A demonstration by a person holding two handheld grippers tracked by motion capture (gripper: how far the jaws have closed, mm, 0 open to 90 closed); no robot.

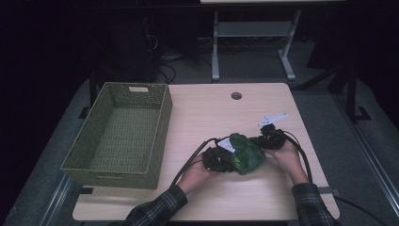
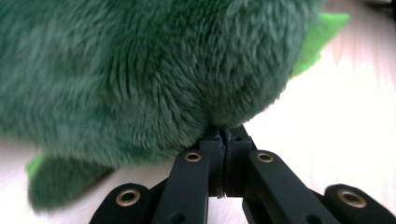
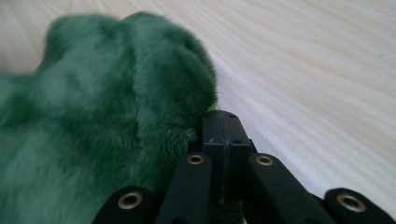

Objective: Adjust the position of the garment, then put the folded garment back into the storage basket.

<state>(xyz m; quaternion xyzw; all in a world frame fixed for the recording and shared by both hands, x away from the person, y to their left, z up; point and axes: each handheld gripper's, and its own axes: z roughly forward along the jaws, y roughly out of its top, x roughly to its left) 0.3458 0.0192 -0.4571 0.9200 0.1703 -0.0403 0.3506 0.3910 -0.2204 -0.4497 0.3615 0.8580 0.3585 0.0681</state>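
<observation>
A dark green plush toy with light green felt spikes lies on the wooden table, right of centre. My left gripper meets it from the left. In the left gripper view the jaws are pressed together, and the left gripper has its tips buried in the plush toy. My right gripper meets it from the right. In the right gripper view the jaws are also together, with the right gripper against the edge of the plush toy and fur beneath them.
A green woven basket stands open and empty on the left part of the table. A round cable hole sits near the far edge. Cables trail from both grippers toward the near edge. Desk legs stand on the floor beyond.
</observation>
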